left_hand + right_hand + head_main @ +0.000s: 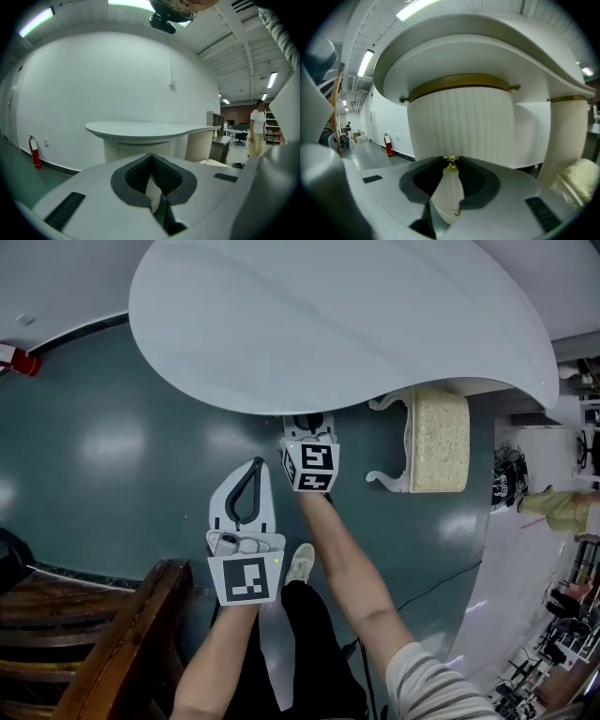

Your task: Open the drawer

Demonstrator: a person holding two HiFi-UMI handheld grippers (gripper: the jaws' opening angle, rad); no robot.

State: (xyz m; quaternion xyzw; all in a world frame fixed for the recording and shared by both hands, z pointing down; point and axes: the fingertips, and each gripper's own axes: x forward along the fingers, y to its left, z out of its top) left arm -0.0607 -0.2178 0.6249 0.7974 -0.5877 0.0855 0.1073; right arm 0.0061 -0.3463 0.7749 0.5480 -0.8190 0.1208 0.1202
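Right gripper [451, 159] pinches the knob [451, 164].
Knob sits between the jaw tips at frame centre, on the ribbed drawer front [459, 119]; left gripper [152, 154] has its jaws pressed together, empty.

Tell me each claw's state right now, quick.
Left claw: closed, nothing in it.
Right claw: closed on the small brass drawer knob.

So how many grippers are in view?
2. The left gripper, shut and empty, is over the green floor; the right gripper reaches under the white table, closed on a gold knob.
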